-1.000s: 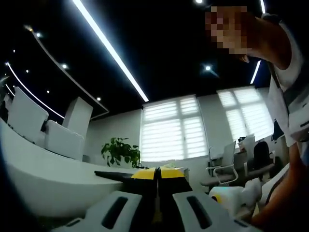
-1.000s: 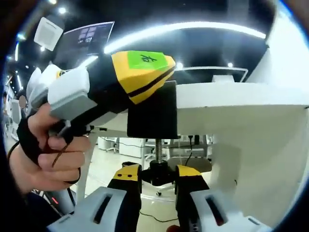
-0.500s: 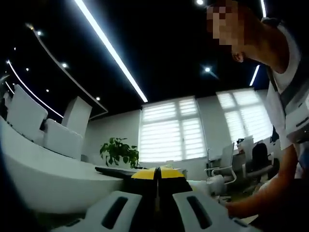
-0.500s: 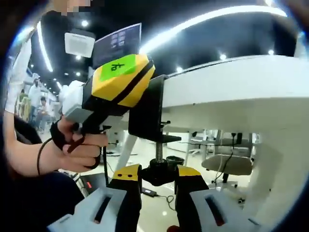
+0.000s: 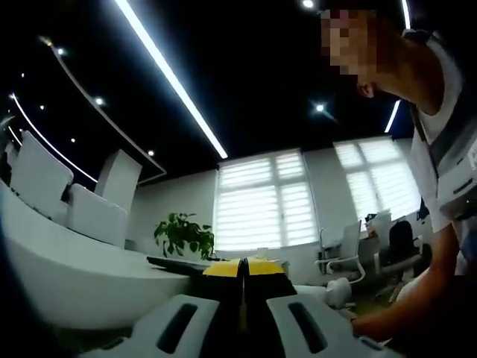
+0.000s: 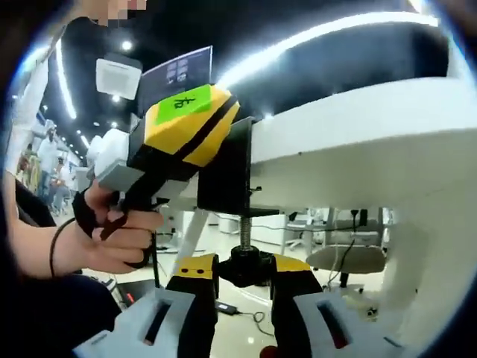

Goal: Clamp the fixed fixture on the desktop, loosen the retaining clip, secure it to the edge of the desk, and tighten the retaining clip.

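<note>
Under the desk (image 6: 358, 142), right gripper (image 6: 244, 270) pinches the clamp knob (image 6: 244, 262); left gripper (image 5: 244, 268) pressed together.

Left gripper view dim overall: dark ceiling, bright LED strip (image 5: 170, 80) cutting diagonally, small spotlights glowing. Windows with blinds (image 5: 261, 205) blown out, strong backlight; person in silhouette at right. Straight lines bow under fisheye.

Right gripper view brighter: ceiling light band (image 6: 313, 37) flares, white desk (image 6: 358, 142) glaring on top, underside in soft shadow. Edges smeared, background soft, centre sharp.
</note>
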The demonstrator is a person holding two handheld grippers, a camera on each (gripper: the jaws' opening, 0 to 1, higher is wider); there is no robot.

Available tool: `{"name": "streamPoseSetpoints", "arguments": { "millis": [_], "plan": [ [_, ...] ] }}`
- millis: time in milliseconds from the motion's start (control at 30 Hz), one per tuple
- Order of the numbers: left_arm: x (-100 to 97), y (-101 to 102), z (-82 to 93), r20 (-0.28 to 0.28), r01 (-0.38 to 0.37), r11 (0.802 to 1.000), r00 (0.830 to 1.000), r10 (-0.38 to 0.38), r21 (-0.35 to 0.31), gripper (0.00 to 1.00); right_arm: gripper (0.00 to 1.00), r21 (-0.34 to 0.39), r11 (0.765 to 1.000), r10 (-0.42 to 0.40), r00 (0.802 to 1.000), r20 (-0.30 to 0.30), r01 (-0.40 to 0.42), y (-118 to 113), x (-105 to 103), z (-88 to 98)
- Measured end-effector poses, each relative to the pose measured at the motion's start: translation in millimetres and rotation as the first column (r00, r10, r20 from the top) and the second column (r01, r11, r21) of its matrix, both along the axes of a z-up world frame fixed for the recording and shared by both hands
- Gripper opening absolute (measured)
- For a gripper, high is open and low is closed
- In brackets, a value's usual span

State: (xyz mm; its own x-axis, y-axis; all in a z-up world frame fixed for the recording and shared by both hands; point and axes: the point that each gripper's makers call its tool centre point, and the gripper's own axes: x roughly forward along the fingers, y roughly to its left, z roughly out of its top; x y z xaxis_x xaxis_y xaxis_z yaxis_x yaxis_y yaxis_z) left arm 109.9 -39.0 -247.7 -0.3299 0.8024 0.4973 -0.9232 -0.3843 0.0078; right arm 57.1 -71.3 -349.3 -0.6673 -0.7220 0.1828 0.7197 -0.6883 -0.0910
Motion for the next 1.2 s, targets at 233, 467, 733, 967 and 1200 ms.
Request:
{"name": "streamPoseSetpoints", "arguments": {
  "millis": [233, 467, 733, 967, 1200],
  "plan": [
    [-0.4, 0.7, -1.1, -0.003, -0.002, 1.0, 1.0, 0.002, -0.012, 0.02, 0.44, -0.04, 0.977, -0.21, 0.977, -0.03, 0.209, 9.8, 7.7, 8.8],
    [-0.4, 0.7, -1.2, -0.006, -0.007, 1.0, 1.0, 0.007, -0.016, 0.02, 0.42, -0.007, 0.944, -0.33, 0.944, -0.017, 0.33, 3.8, 2.7, 8.4],
    [0.0, -0.2, -1.7, -0.007, -0.011, 1.0, 1.0, 0.011, -0.011, 0.02, 0.42, -0.01, 0.899, -0.438, 0.899, 0.029, 0.438, 17.8, 3.8, -1.0],
    [-0.2, -0.6, -2.0, -0.009, -0.014, 1.0, 1.0, 0.014, -0.013, 0.02, 0.38, -0.02, 0.891, -0.455, 0.891, -0.013, 0.454, 8.1, 7.8, 9.6],
    [0.6, 0.8, -2.5, -0.022, -0.03, 0.999, 0.999, 0.029, -0.032, 0.02, 0.34, -0.052, 0.869, -0.491, 0.87, 0.035, 0.493, 9.2, 5.8, 9.4]
  ]
}}
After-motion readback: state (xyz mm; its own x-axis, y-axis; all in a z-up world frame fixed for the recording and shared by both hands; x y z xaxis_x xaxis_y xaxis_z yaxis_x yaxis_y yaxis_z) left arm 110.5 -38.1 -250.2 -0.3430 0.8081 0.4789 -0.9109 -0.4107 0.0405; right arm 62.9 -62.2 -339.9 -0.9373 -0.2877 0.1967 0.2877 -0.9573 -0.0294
